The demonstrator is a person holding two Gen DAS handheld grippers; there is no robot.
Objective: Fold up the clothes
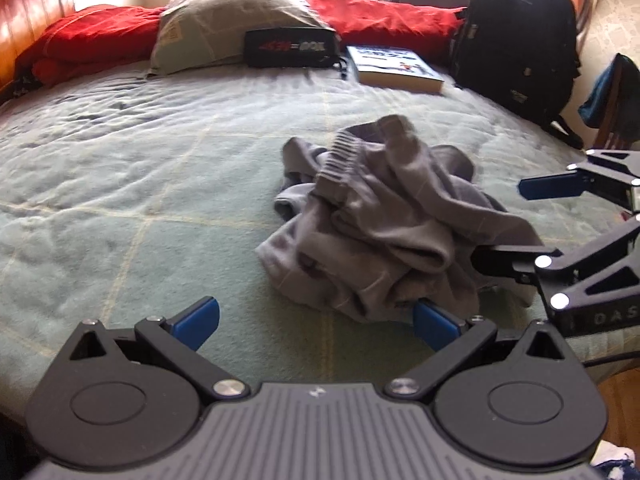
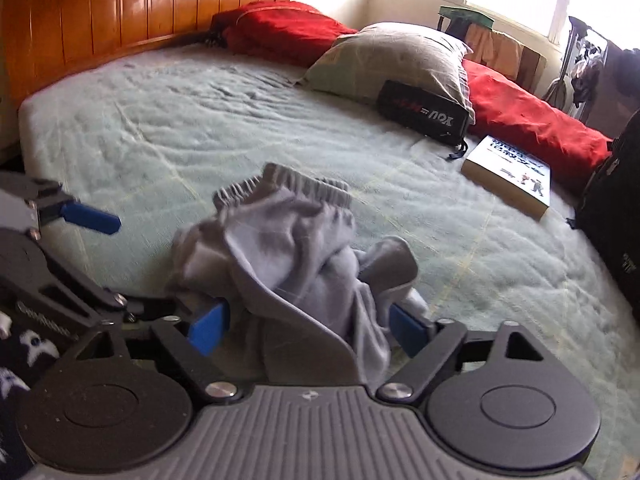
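Right wrist view, crumpled grey shorts (image 2: 296,248) being straddled on the green bed (image 2: 160,120) by the right gripper (image 2: 306,326), pads apart, cloth between them unpinched, left gripper (image 1: 316,320) being held wide open beside the heap

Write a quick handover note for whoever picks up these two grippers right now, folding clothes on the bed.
Left gripper: open, holding nothing, near edge of the grey shorts just past its right pad.
Right gripper: jaws wide, a fold of the shorts lies between the blue pads; no firm pinch visible, so treat it as not gripped.
Shorts: crumpled in a heap mid-bed on the green blanket, ribbed waistband on the far side.
Done: nothing folded yet.
Left: spread the shorts flat, then fold. Book and black pouch sit well behind, out of the way.
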